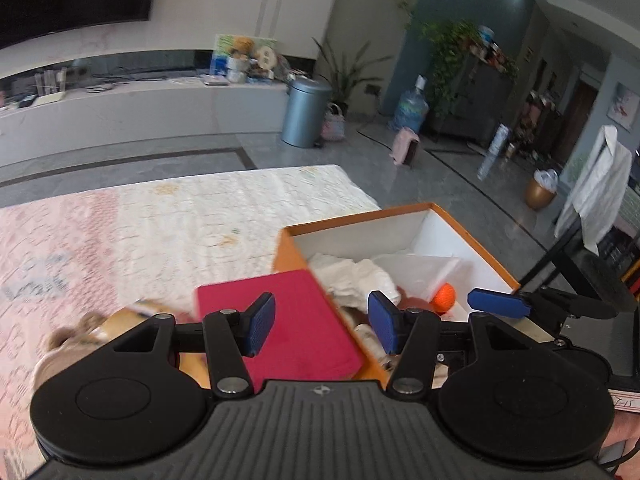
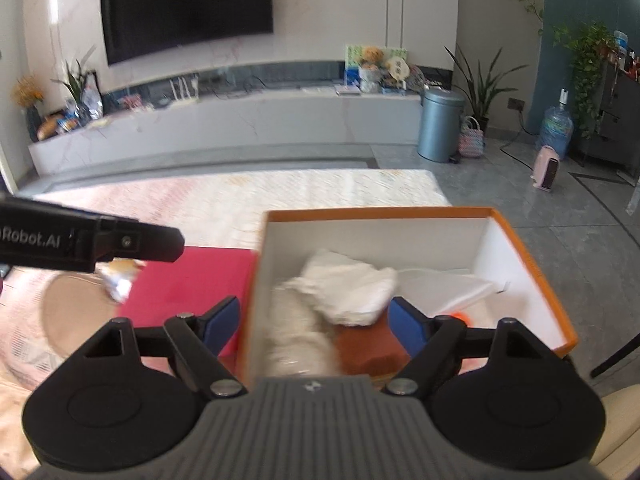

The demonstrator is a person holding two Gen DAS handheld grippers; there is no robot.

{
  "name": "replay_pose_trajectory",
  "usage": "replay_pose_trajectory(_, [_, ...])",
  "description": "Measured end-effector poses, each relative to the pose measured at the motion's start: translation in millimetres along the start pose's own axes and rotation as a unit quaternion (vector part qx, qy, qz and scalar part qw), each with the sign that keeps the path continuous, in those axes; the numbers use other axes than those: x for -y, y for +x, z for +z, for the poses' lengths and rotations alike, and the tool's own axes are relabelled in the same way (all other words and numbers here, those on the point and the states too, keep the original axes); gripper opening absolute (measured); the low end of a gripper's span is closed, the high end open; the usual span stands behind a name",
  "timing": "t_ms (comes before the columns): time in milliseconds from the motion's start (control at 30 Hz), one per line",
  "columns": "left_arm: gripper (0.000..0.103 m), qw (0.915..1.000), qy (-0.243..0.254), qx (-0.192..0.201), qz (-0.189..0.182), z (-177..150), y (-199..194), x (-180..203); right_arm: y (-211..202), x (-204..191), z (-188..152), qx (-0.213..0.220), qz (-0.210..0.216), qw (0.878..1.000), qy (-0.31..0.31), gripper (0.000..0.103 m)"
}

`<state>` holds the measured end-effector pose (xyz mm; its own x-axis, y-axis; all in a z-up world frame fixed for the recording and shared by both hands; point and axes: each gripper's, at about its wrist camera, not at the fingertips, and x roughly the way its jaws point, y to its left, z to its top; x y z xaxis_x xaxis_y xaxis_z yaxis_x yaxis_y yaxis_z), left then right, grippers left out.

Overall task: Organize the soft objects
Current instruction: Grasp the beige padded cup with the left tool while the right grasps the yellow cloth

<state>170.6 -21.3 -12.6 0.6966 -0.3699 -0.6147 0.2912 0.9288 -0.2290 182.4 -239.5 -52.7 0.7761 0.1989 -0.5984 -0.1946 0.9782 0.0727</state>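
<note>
Here, both the left gripper [image 1: 322, 322] and right gripper [image 2: 316, 324] hover with jaws apart and empty above the orange box [image 2: 532, 264], where white cloth [image 2: 348, 288] lies inside; the next pick probably wants a slow, centred descent.

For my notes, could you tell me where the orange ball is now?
In the left wrist view, the orange ball lies inside the orange box, right of the crumpled white cloth.
</note>
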Motion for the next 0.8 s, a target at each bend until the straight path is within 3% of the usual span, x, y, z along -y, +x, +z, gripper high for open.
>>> replay_pose_trajectory(200, [0.063, 0.9955, -0.060, 0.033, 0.065, -42.0, -43.1, -51.0, -16.1, -52.2, -26.0, 0.027, 0.036, 0.999, 0.006, 0.080])
replay_pose_trajectory(400, [0.063, 0.9897, -0.087, 0.017, 0.112, -80.8, -64.5, -100.1, -12.1, -97.3, -46.5, 0.021, 0.057, 0.998, -0.004, 0.079])
replay_pose_trajectory(600, [0.063, 0.9852, -0.084, 0.009, 0.149, -104.2, -68.0, -125.0, 4.6, -139.6, -61.5, 0.004, 0.068, 0.996, -0.050, 0.068])
replay_pose_trajectory(800, [0.065, 0.9853, -0.081, 0.005, 0.150, -112.1, -59.9, -143.6, 28.9, -167.3, -65.6, -0.025, 0.088, 0.992, -0.087, 0.054])
